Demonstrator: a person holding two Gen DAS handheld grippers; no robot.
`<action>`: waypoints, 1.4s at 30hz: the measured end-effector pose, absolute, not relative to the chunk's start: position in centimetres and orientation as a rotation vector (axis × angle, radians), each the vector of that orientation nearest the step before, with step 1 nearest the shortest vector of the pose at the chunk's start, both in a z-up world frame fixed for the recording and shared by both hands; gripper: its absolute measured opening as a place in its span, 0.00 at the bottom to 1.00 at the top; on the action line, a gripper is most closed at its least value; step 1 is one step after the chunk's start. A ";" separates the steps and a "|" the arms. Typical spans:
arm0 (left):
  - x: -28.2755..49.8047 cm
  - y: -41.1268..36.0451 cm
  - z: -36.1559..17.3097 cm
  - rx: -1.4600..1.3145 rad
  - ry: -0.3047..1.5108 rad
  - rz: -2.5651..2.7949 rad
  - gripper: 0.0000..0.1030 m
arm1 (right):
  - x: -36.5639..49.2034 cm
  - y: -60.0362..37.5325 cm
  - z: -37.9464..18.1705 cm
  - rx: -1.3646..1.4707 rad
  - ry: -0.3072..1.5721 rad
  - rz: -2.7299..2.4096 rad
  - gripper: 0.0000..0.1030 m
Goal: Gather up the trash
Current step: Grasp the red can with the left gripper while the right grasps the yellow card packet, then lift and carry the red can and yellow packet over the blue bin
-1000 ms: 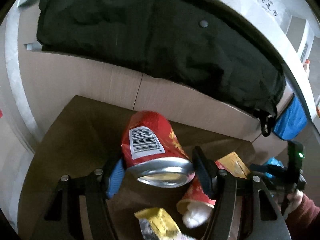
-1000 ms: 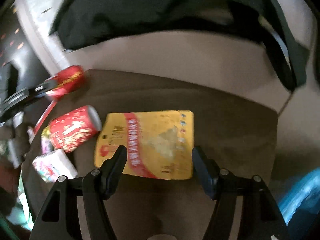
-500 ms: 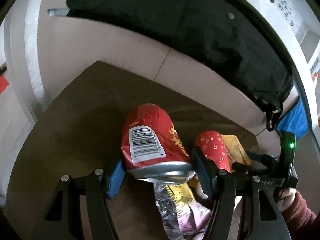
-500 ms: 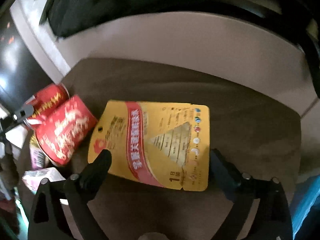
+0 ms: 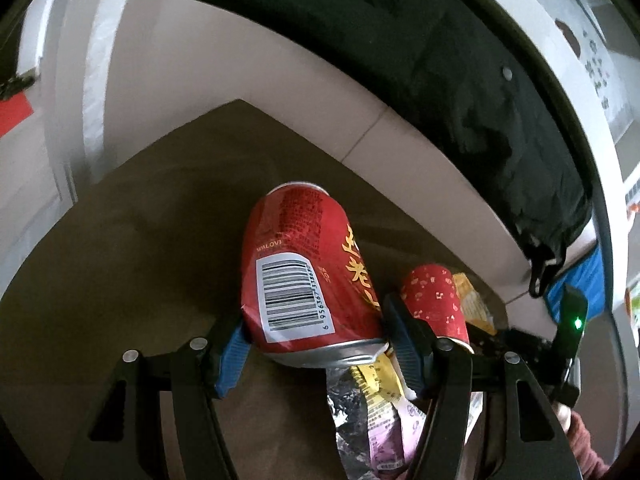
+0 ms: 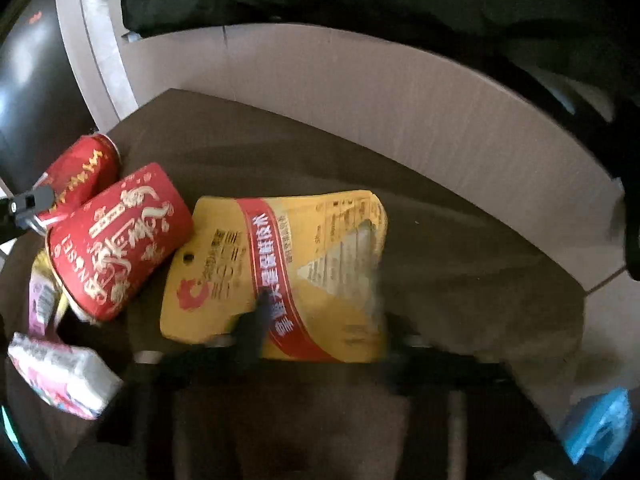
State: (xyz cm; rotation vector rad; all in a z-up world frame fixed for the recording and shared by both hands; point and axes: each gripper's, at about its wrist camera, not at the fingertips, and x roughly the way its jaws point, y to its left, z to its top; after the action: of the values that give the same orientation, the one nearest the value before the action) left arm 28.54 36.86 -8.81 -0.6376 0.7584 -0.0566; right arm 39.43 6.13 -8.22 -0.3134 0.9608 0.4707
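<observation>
- While the left gripper point(image 5: 316, 340) pinches a dented red aluminium drink can with a white barcode label point(image 5: 308, 280) between its blue-padded fingers point(image 5: 232, 354), the can hangs tilted over the brown table top point(image 5: 120, 272), its silver rim towards the camera.
- Just right of that can, in the left wrist view, stands a red paper cup with gold flecks point(image 5: 434, 306), and below the can lies a crumpled foil and pink snack wrapper point(image 5: 380, 428).
- At the lower right edge of the same view, a person's hand in a dark red sleeve point(image 5: 580, 436) grips the black handle of the other tool.
- Seen from the right wrist, the right gripper point(image 6: 320, 320) is blurred; its jaws have just been closing and now nip the near edge of a flat yellow plastic pouch with a red diagonal band and printed text point(image 6: 288, 276).
- That pouch lies on the brown table, its far edge curled up a little.
- Left of the pouch, touching its corner, a red cup with gold lettering point(image 6: 120, 240) lies on its side, and the red can shows behind it.
- Near the lower left of the right wrist view sits a small white tissue packet with pink print point(image 6: 64, 372).
- Behind the table runs a pale beige tiled floor point(image 6: 360, 92), and a black fabric bag point(image 5: 400, 52) lies beyond it.
</observation>
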 end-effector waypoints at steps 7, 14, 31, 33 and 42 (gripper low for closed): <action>25.7 37.8 -7.8 -0.652 0.724 -0.030 0.61 | 36.2 3.5 -7.5 -0.300 0.987 0.503 0.05; 20.6 36.7 -5.1 -0.602 0.667 -0.033 0.61 | 32.2 -1.7 -6.3 -0.163 1.002 0.511 0.04; 12.6 25.4 -0.7 -0.398 0.514 -0.122 0.60 | 25.3 -2.1 -1.8 -0.102 0.806 0.581 0.02; 12.8 23.6 -0.3 -0.393 0.517 -0.152 0.60 | 25.2 -2.8 -1.6 -0.064 0.807 0.572 0.02; 16.1 12.8 2.9 -0.277 0.507 -0.308 0.60 | 22.5 -13.0 3.1 0.002 0.698 0.426 0.02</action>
State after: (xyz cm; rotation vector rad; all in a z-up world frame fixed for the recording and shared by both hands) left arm 16.12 12.76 2.91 -0.2771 0.5071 -0.3081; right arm 22.51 -13.04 3.08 0.0024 0.6975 0.4263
